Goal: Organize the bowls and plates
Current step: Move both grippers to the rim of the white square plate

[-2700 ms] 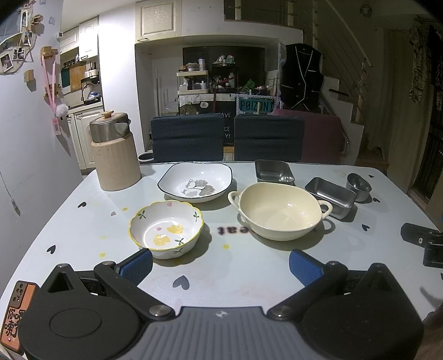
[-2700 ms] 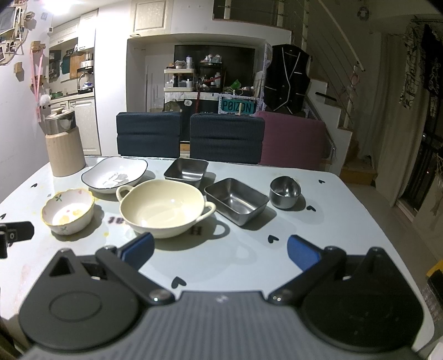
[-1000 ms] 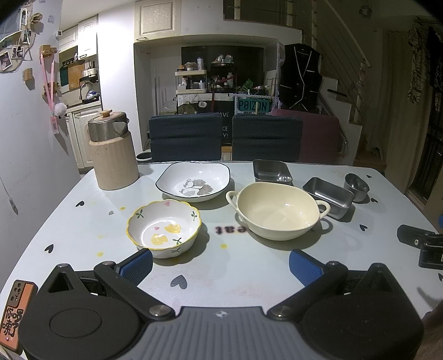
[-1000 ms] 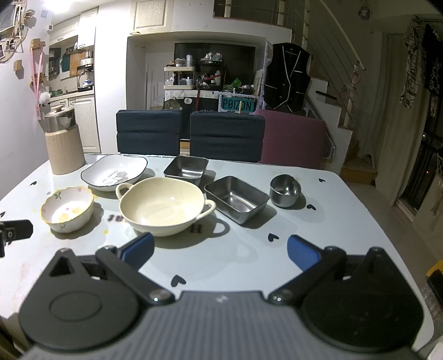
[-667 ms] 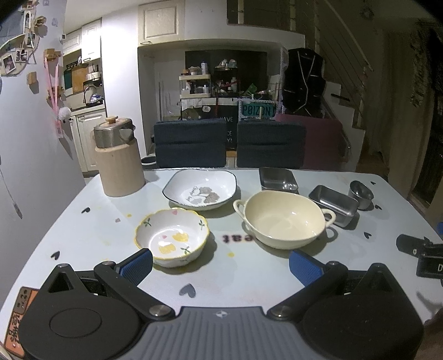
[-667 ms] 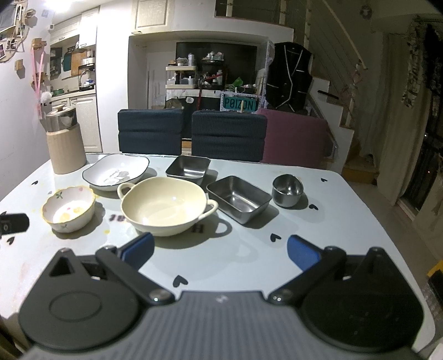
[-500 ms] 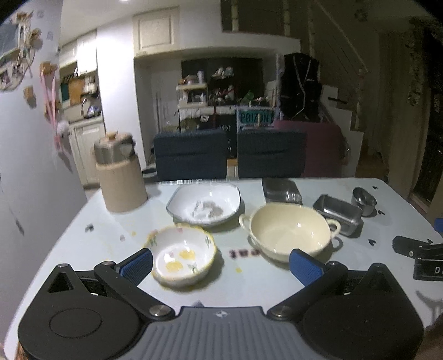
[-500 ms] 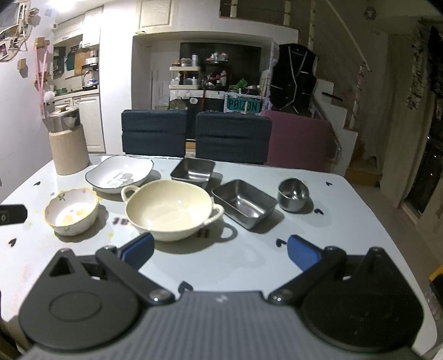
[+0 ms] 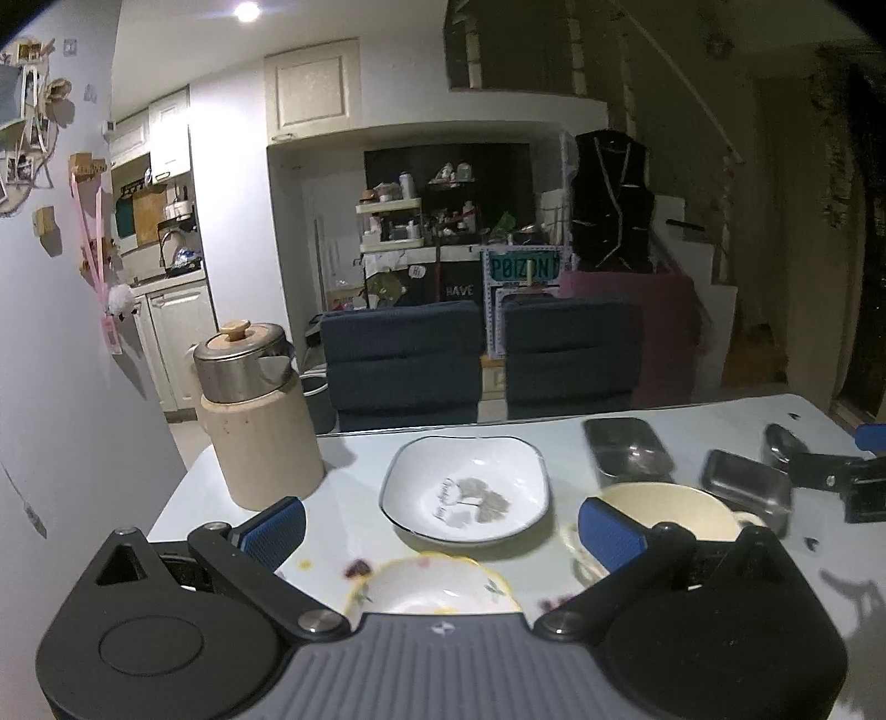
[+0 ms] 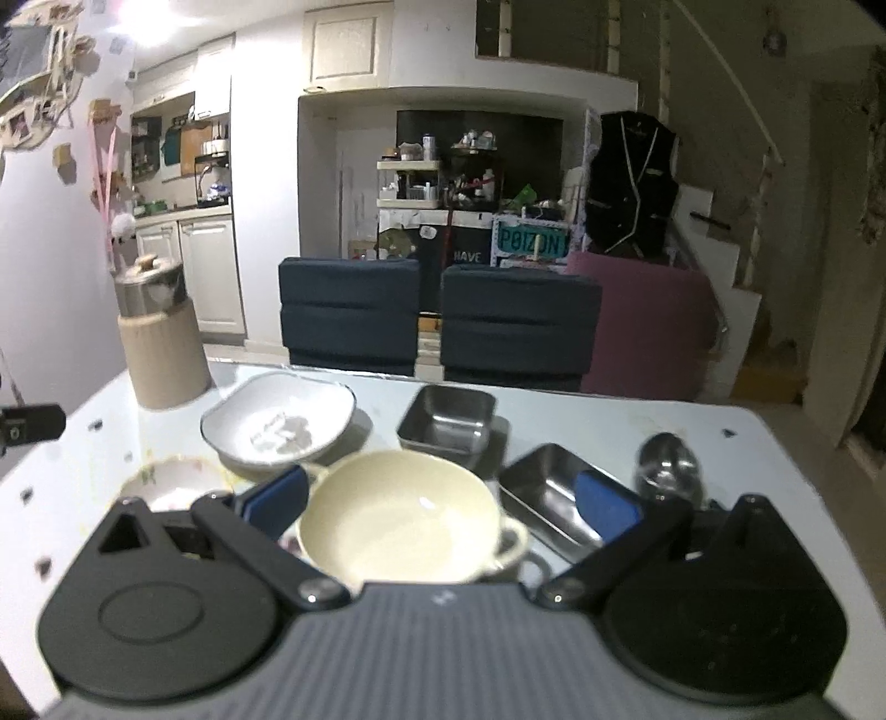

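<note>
Left to right before the wide-open left gripper (image 9: 443, 531) stood a beige canister (image 9: 257, 426), a white plate (image 9: 465, 490) ahead and a yellow-rimmed bowl (image 9: 426, 587) just beneath its fingers. The right gripper (image 10: 443, 498), equally spread, hung over a cream bowl (image 10: 398, 512). Beyond, a sign (image 10: 532, 242) read "POIZON".

A pale table (image 9: 354, 487) with small dark heart marks fills the foreground. Two dark blue chairs (image 9: 401, 368) and a purple chair (image 10: 645, 327) stand along its far edge. Behind them, a dark alcove holds cluttered shelves (image 10: 410, 185). White kitchen cabinets (image 10: 210, 271) line the left wall, a staircase (image 10: 714, 221) rises at right, and a ceiling light (image 9: 246, 10) glows.
</note>
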`<state>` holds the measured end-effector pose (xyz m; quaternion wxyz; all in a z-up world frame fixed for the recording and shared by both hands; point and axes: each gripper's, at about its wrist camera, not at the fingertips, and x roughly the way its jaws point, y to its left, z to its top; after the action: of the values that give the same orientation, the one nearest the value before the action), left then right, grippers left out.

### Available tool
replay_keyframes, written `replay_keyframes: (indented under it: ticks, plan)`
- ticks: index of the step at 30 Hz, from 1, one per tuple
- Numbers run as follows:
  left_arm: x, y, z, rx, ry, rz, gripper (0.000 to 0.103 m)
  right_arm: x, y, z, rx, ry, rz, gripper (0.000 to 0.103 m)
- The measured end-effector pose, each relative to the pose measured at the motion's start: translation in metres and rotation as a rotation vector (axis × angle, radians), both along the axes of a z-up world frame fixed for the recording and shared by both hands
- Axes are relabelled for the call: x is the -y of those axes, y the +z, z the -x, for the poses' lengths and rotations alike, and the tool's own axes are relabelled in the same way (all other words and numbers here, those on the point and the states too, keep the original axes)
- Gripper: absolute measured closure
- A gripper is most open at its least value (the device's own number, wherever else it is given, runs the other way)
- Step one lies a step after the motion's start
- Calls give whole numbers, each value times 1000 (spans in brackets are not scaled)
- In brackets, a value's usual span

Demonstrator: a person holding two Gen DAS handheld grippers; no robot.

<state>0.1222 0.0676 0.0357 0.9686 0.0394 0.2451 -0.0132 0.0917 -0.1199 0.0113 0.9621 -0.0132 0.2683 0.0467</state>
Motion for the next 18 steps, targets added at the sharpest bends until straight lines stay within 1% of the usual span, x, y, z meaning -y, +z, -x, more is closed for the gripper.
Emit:
replay_keyframes:
  ticks: [1, 2, 4, 6, 8, 12, 14, 16, 18]
  plan:
    - [-5, -1, -9, -13, 5, 14, 0, -3, 0, -10, -3, 6, -10, 0]
    - [-14, -3, -23, -31, 7, 45, 0, -5, -1, -19, -8, 14, -19, 0]
    - [-26, -7, -45, -45, 6, 76, 0, -9, -3, -39, -16, 24, -38, 0]
    - [-34, -13, -66, -57, 7, 54, 0, -14, -8, -59, -16, 24, -60, 0]
    - [-40, -19, -93, -77, -12, 32, 0, -20, -11, -82, -18, 48, -89, 0]
    - [-51, -34, -136, -111, -36, 16, 0, -40, -25, -130, -67, 69, -107, 0]
    - [-54, -44, -159, -115, -47, -14, 0, -48, -34, -158, -102, 66, -126, 0]
    - [-58, -55, -182, -133, -53, -33, 0, -54, -46, -183, -154, 56, -179, 0]
    - [-62, -64, -206, -162, -57, -17, 5, -56, -60, -206, -213, 31, -233, 0]
